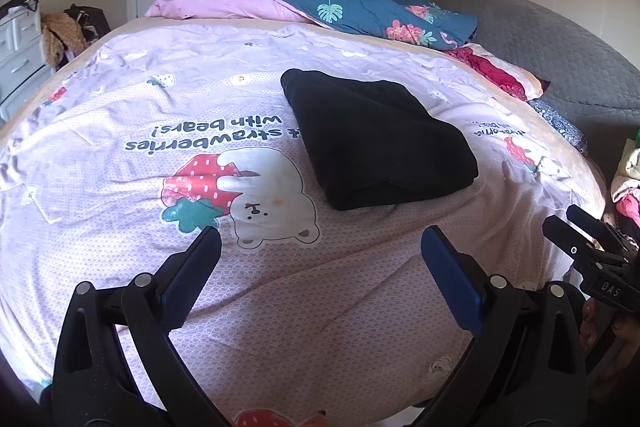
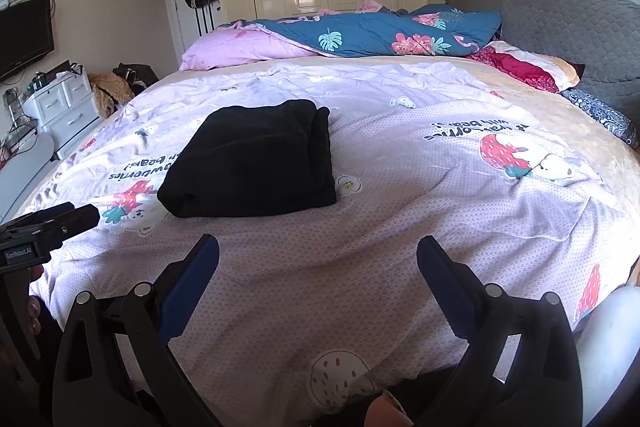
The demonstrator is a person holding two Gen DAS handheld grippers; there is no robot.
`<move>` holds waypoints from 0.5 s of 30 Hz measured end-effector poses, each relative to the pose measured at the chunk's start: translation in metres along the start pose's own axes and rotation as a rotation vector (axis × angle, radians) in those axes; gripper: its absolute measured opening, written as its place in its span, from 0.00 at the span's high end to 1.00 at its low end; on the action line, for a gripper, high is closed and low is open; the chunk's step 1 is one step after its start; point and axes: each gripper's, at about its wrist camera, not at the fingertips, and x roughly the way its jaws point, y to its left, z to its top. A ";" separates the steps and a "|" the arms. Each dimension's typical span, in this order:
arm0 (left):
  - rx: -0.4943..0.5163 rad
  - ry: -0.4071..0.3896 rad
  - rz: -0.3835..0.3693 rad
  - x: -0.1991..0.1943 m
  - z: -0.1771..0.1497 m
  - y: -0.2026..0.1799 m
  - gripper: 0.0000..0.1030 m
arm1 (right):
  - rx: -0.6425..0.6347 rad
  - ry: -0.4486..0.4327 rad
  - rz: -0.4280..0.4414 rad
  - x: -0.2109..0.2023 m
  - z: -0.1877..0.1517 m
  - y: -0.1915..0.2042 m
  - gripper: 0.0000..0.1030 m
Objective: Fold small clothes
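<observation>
While the left gripper (image 1: 320, 239) hovers with its jaws apart and empty above the near bedspread (image 1: 280, 307), the folded black garment (image 1: 376, 139) lies just beyond, slightly right. From the right wrist, the right gripper (image 2: 318, 245) also gapes empty, with the garment far-left.

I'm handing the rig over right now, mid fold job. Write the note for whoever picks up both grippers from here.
Left gripper: open, empty, held over the near part of the bedspread.
Right gripper: open, empty, also short of the garment.
Black garment: lies folded into a compact rectangle on the middle of the bedspread, touched by neither gripper.
Done: this piece looks folded.
Left: a heap of clothes shows at the right edge of the left wrist view; whether it needs folding cannot be told.
</observation>
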 end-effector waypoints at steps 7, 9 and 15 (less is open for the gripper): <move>0.000 0.001 0.016 -0.001 0.002 0.001 0.09 | -0.001 0.001 -0.004 0.000 0.000 0.001 0.04; -0.003 0.001 0.019 -0.001 0.002 0.002 0.09 | -0.001 0.000 -0.005 0.000 0.000 0.001 0.04; -0.002 0.008 0.020 0.000 0.002 0.002 0.09 | -0.002 0.001 -0.005 0.001 -0.001 0.001 0.04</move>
